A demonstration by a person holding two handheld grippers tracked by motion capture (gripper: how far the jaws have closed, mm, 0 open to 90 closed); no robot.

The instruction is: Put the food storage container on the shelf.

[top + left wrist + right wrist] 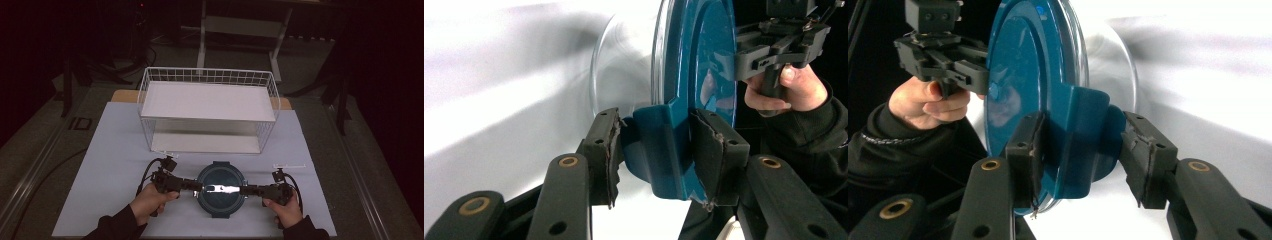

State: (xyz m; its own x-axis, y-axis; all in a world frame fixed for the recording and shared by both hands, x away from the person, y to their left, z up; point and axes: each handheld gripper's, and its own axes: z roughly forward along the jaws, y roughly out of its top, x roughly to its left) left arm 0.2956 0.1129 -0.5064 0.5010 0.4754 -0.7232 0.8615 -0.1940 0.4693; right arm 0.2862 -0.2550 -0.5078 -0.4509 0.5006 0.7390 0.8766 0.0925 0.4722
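Observation:
A round clear container with a dark blue lid [220, 189] lies on the white mat near the front edge, between my two grippers. My left gripper [197, 186] comes in from the left and is shut on the lid's left latch [659, 145], a pad pressing on each side. From the right, my right gripper [243, 190] is shut on the opposite latch [1083, 135], one pad on the lid's top face and the other against the latch's lower bulge. Each gripper view shows the lid on edge, with the other gripper and the hand holding it beyond.
A white wire basket [145, 95] with a white shelf inside stands at the back middle of the mat [110, 150]. Bare mat lies to the left and right of the container. Dark floor and table legs surround the table.

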